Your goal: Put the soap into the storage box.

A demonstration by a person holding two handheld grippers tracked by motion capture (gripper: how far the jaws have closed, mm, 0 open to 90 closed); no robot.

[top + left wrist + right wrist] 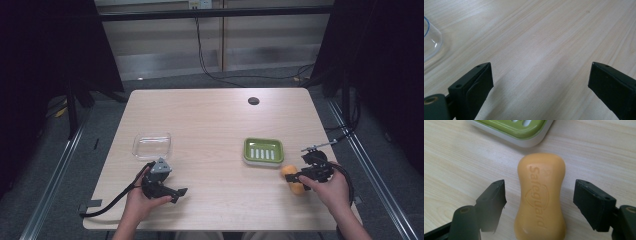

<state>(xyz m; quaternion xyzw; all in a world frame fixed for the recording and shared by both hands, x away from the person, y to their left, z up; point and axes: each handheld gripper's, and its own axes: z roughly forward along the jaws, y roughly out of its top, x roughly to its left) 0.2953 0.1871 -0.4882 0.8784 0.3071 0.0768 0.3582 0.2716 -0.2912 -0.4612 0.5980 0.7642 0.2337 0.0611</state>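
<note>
The soap (541, 197) is being straddled by the right tongs (540, 195) — jaws wide, its long side running between them. The left tongs (541, 82) are being held wide too — empty.

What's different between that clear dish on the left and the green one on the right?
The clear dish is see-through and plain inside; the green dish is opaque green with a white rim and pale slots in its floor. The clear dish sits alone near the left gripper; the green dish has an orange soap bar just beside it. Both are shallow, rounded rectangles, empty, flat on the table.
</note>
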